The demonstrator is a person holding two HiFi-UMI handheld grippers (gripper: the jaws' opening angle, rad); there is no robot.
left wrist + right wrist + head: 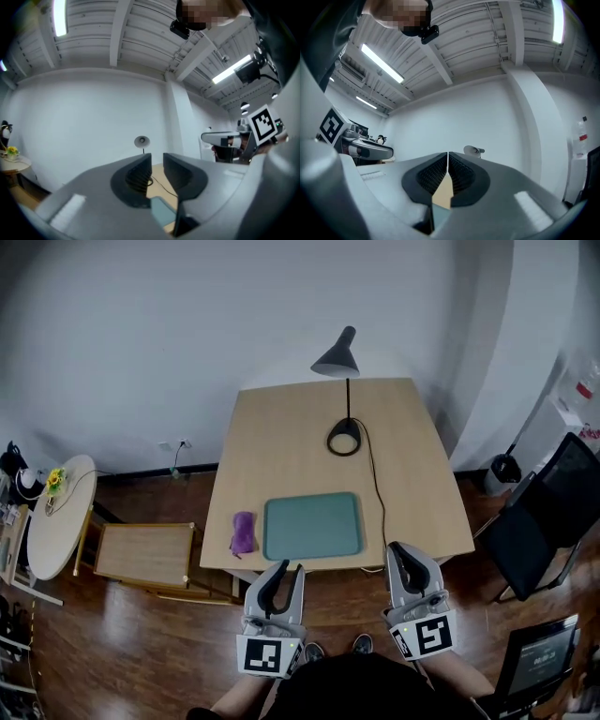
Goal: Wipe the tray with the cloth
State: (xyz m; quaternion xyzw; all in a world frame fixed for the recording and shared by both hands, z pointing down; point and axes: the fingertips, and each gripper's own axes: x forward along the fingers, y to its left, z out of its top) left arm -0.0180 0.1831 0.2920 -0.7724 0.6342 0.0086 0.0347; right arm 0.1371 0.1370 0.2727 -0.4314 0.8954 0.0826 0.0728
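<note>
Under my head camera, what is biggest?

Apart from the wooden floor [112, 652], the pale wood counter [281, 427] against the white wall. To its right stands a black chair [548, 512]. To its left is a low wooden table [142, 554], with a round white table [56, 521] beyond that.

And on the counter itself?

The teal tray [312, 526] lies flat near the front edge, nearest me. Behind it stands a black lamp [342, 395]. Its round base sits a little behind the tray, and its cord runs down past the tray's right side to the counter's front edge.

Where are your tools?

Both are held out over the floor, short of the counter's front edge and touching nothing on it. My left gripper [289, 568] is below the tray's left half. Its jaws stand apart with only air between them (through that gap I see the tray and the lamp's cord). My right gripper [401, 551] is out past the tray's right corner. It is clenched, pads meeting at the tips, and grips nothing.

And the cloth?

The purple cloth [243, 532] is the smallest thing here. It lies bunched on the counter just beside the tray's left edge, with a thin strip of wood showing between them. Neither gripper is on it.
</note>
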